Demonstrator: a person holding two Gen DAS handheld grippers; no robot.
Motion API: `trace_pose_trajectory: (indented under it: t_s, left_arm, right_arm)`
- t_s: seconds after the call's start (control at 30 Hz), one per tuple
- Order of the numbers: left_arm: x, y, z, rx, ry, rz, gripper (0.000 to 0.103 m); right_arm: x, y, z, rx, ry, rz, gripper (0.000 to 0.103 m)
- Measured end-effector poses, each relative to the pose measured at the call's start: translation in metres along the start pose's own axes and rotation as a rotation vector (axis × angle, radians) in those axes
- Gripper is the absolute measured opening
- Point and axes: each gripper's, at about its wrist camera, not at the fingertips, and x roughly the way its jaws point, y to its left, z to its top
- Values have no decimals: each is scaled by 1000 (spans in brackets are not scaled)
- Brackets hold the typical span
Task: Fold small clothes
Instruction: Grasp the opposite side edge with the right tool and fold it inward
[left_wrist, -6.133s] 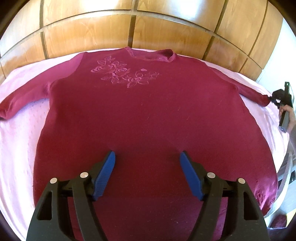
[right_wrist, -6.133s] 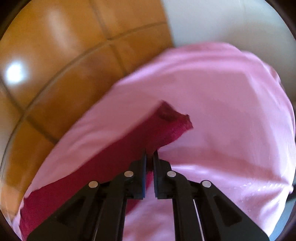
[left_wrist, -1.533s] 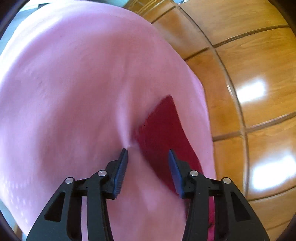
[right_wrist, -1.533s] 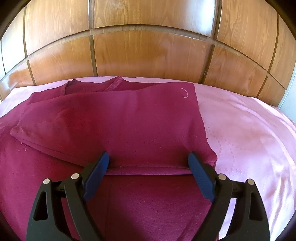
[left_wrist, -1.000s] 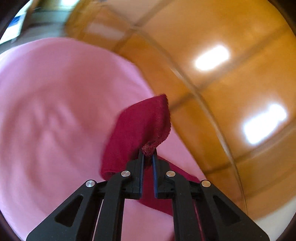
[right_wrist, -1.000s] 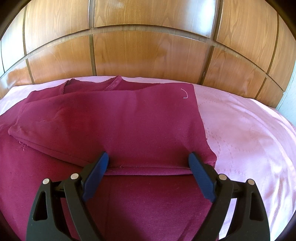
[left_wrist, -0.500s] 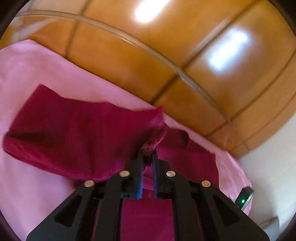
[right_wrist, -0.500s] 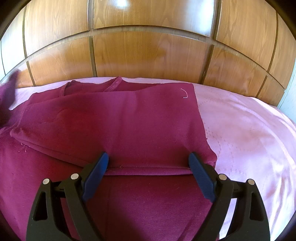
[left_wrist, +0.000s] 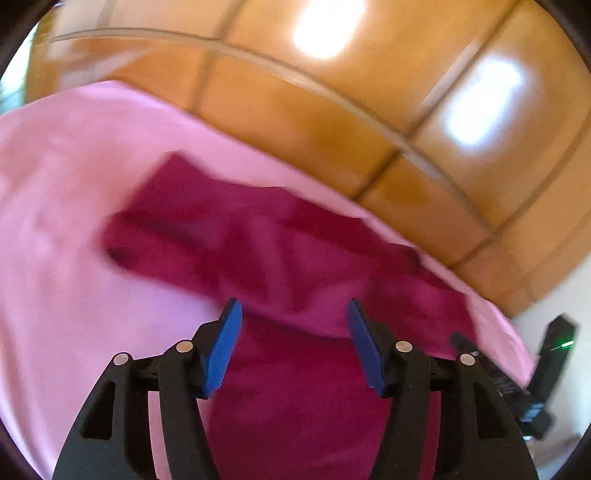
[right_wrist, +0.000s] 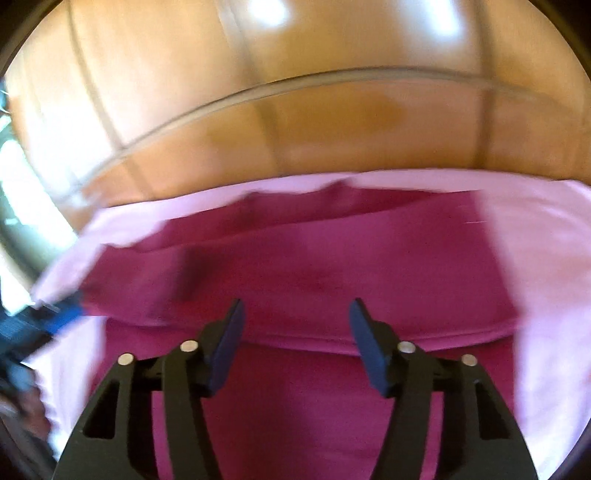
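Your left gripper (left_wrist: 293, 341) had its jaws opening, the blue pads (left_wrist: 223, 350) standing apart with nothing pressed between them. It hung above the dark red sweater (left_wrist: 280, 258), which lay spread on the pink bedsheet (left_wrist: 55, 221). In the left wrist view, a folded sleeve (left_wrist: 177, 218) lay across the body of the garment at the left, reaching toward bare sheet. The picture was blurred, so the exact edges of that fold were hard to read. Behind the bed stood the wooden headboard (left_wrist: 332, 110), with bright patches of light on its panels. At the far right edge of that view you could see your right gripper (left_wrist: 532, 376) as a dark shape beside the bed.

From the right wrist view, your right gripper (right_wrist: 295, 339) had its jaws closing, yet the pads (right_wrist: 227, 345) were still apart and gripped nothing; sweater cloth lay below the gap. A folded-over layer of the sweater (right_wrist: 314, 266) crossed the view, its lower edge running just ahead of the fingertips. Pink sheet (right_wrist: 546, 280) showed on both sides, and the headboard (right_wrist: 295, 129) filled the top. No container was in either view.
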Motion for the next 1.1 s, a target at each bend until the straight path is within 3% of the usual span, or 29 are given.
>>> trace_pose_trajectory:
  t_s: [0.1, 0.23, 0.27, 0.3, 0.37, 0.67, 0.77, 0.93, 1.1]
  left_arm:
    - [-7, 27, -10, -42, -25, 105, 58]
    - [-5, 52, -21, -79, -14, 195, 58]
    - [-4, 55, -22, -87, -14, 203, 58]
    - [-4, 56, -22, -93, -16, 203, 58]
    - [-5, 58, -21, -89, -17, 210, 58]
    - [19, 32, -11, -70, -10, 214, 58]
    - [34, 22, -5, -33, 6, 285, 58]
    - [42, 24, -2, -49, 8, 343, 58]
    - [44, 27, -3, -40, 9, 363, 53]
  right_arm:
    - [31, 35, 5, -12, 71, 92, 53]
    - [79, 61, 10, 3, 161, 100, 47]
    - [87, 65, 11, -3, 177, 103, 39]
    - [93, 71, 12, -27, 188, 81, 23]
    - [96, 78, 18, -65, 187, 47, 5]
    - [5, 78, 70, -106, -66, 112, 4]
    - [-25, 65, 83, -101, -148, 107, 4]
    - [-67, 22, 81, -87, -246, 30, 4]
    - [-64, -45, 63, 8, -217, -101, 4]
